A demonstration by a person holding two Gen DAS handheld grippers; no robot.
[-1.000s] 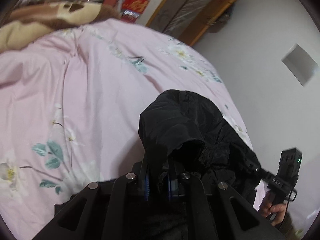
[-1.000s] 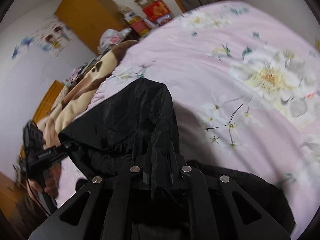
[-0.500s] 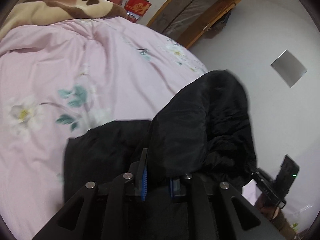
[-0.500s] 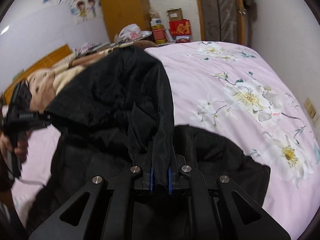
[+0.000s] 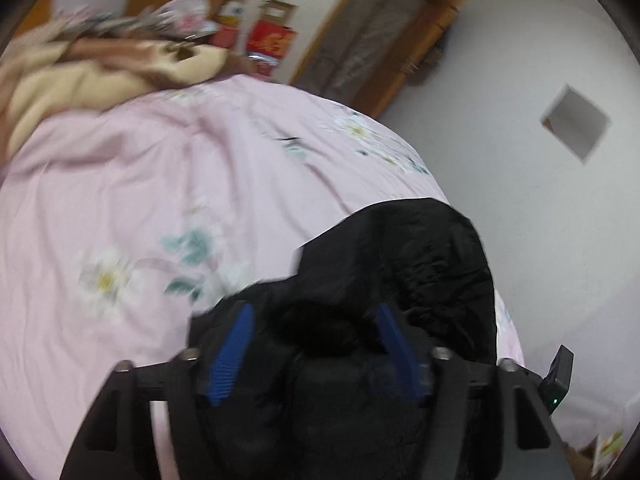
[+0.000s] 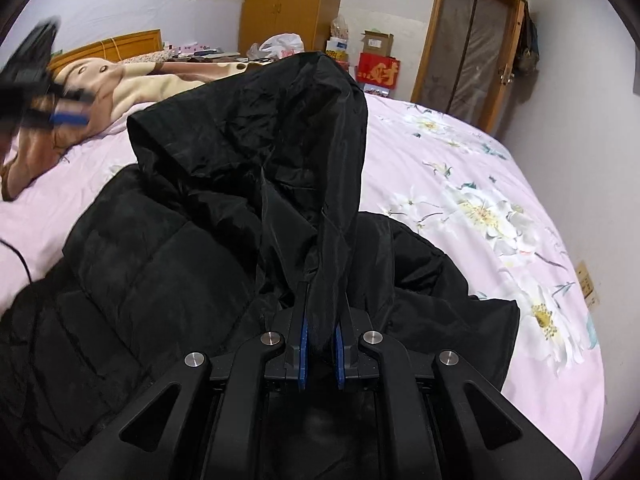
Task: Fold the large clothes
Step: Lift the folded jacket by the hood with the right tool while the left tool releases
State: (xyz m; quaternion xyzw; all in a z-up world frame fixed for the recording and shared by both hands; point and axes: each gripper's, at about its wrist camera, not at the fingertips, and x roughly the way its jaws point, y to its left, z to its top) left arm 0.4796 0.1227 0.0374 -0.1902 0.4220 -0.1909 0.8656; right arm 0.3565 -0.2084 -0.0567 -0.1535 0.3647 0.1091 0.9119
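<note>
Now mid-fold on the bed point(image 6: 460, 152), pink floral sheet underneath. Black padded jacket point(image 6: 132, 264) spread across the near part of the sheet, body flat, hood point(image 6: 256, 120) lifted clear above it. Right gripper point(image 6: 320, 340) pinching a fold of hood fabric, blue pads point(image 6: 303, 344) pressed close on the cloth, holding that edge up, likely so it can be carried over the body and laid down as the next fold. Left gripper point(image 5: 314, 348) with jaws spread wide, having just been opening; blue pads point(image 5: 232, 354) well apart, dark fabric lying between and below them but not pressed, so released rather than held. Probably let go to leave its side of the garment where it dropped and free that hand for a new hold. Left view blurred, so exact lie of the cloth under it hard to tell. Tan and brown blanket point(image 6: 132, 76) bunched at the far end, well apart from the jacket.
</note>
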